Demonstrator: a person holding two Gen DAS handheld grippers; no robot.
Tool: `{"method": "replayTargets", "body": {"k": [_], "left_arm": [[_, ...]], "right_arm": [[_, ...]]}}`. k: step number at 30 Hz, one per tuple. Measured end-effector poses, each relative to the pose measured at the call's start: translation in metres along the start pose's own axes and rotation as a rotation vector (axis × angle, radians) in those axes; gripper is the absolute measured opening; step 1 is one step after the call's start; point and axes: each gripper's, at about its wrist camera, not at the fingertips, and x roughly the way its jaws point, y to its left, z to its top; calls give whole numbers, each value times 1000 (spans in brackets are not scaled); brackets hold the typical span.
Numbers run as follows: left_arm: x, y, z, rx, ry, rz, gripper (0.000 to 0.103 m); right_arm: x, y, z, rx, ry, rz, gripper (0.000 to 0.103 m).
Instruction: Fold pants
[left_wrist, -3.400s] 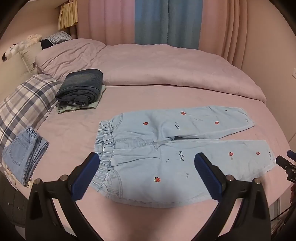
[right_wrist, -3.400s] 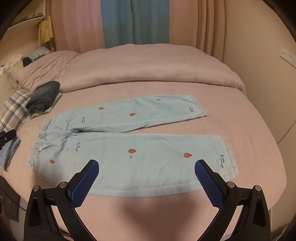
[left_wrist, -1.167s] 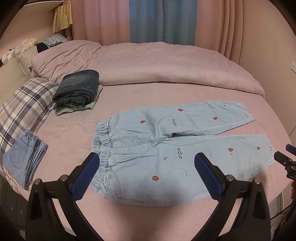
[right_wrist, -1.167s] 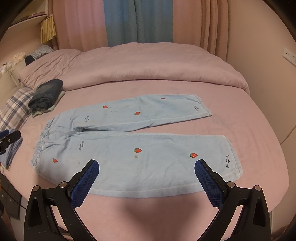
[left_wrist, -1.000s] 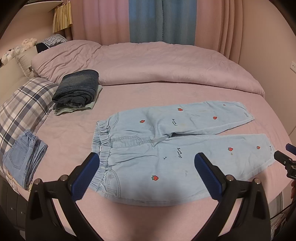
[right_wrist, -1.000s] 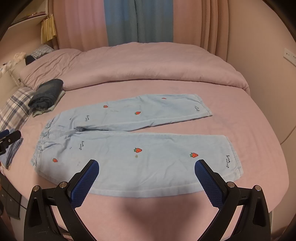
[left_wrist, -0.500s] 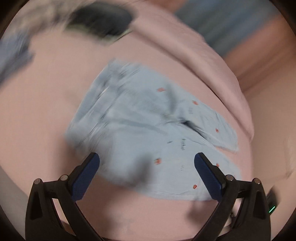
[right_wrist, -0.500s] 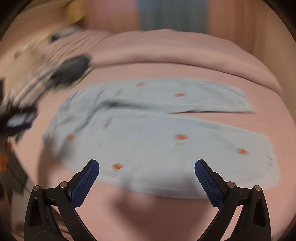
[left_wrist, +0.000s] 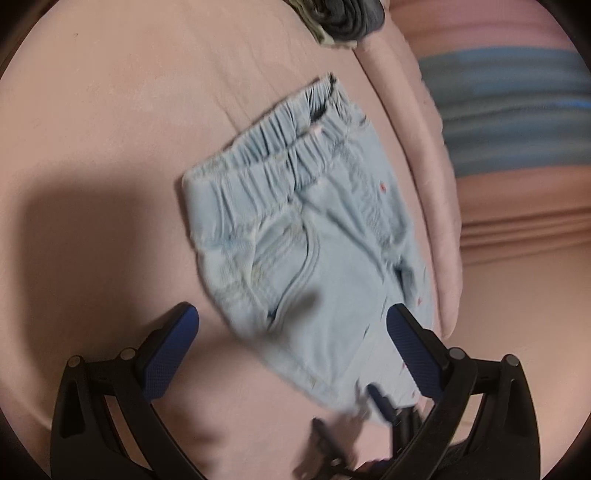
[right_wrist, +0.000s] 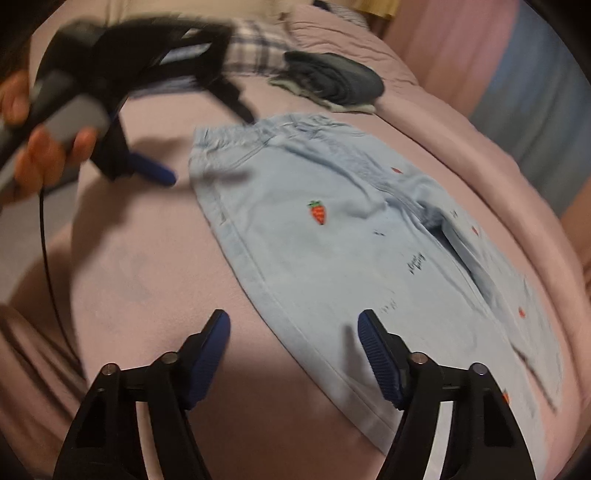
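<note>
One pair of pale-blue strawberry-print pants (right_wrist: 332, 229) lies flat on the bed (right_wrist: 147, 266), waistband toward the left tool (right_wrist: 147, 173), legs running away rightward; both tools gape, the right tool (right_wrist: 293, 332) just narrowing on nothing.

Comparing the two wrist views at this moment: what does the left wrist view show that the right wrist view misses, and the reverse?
Only the left wrist view: the gathered elastic waistband close up, a front pocket seam and the open left gripper straddling the side edge near the waist.

Only the right wrist view: the hand holding the left gripper, a plaid pillow, and the right gripper, open, its jaws just narrowed, around the near leg's edge.

Both: the light blue pants, the folded dark clothes and the pink bed.
</note>
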Motion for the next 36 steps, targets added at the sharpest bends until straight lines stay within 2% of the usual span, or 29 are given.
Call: {"method": "replayTargets", "body": {"k": [2,3,4,5,6,7,10,12,14,16,17,18,19,20,21,23,24,25,27,28,29,30,32,33,34,36], "left_arm": [[3,-3,6,-5,-30,9,87],[5,-3,9,4,-33,33,62],[7,-3,11,11,-30,54,33],[8,-3,14,24,-19,86,23],[10,1,15,32,-11,106,21],[9,3,15,42,-10,110,20],[-4,-6,9,154,-49,157,19],[-8,-11,8,212,-66,178,19],[-2,-10,8,235,-44,234,21],[2,-2,13,241,-22,260,27],[1,-6,13,277,-11,285,31],[-3,-9,13,311,-12,324,44],[-9,-17,11,359,-30,369,54],[-17,-24,9,422,-69,392,55],[-24,-29,7,482,-108,399,55],[-25,-54,4,596,-160,365,57],[-22,-57,5,624,-159,335,63],[-9,-67,5,662,-138,292,64],[12,-71,3,717,-93,287,64],[28,-68,0,754,-53,322,64],[48,-62,-4,785,27,386,63],[65,-52,-11,814,125,421,63],[59,-54,-25,947,97,426,67],[60,-58,-26,990,149,411,67],[55,-60,-22,994,177,382,67],[47,-69,-1,982,168,319,67]], "right_arm": [[8,-1,11,-16,-26,-42,59],[9,0,14,-14,-24,-46,53],[1,2,9,-6,-25,-39,41],[3,-2,15,5,-25,-39,30],[0,-1,15,14,-27,-33,24],[-3,1,15,26,-28,-23,17],[-9,8,19,22,-37,3,14],[-9,12,15,26,-24,37,13],[0,15,10,17,2,53,13],[-4,11,8,49,-10,64,14],[-8,5,9,74,-10,88,16],[-15,-5,10,113,-2,125,21],[-24,-13,9,149,-12,143,34],[-34,-22,7,179,-35,155,43],[-41,-36,5,211,-56,160,45],[-40,-59,0,275,-41,128,46],[-34,-75,-3,316,-21,103,46],[-25,-88,-8,361,10,82,46],[-7,-99,-18,402,82,89,46],[7,-99,-25,403,154,108,46],[10,-95,-30,386,167,109,47],[2,-91,-31,358,142,114,47],[-6,-93,-28,326,187,175,47],[-12,-100,-25,329,199,226,47],[-17,-109,-22,332,191,261,47],[-23,-140,-10,346,138,251,48]]}}
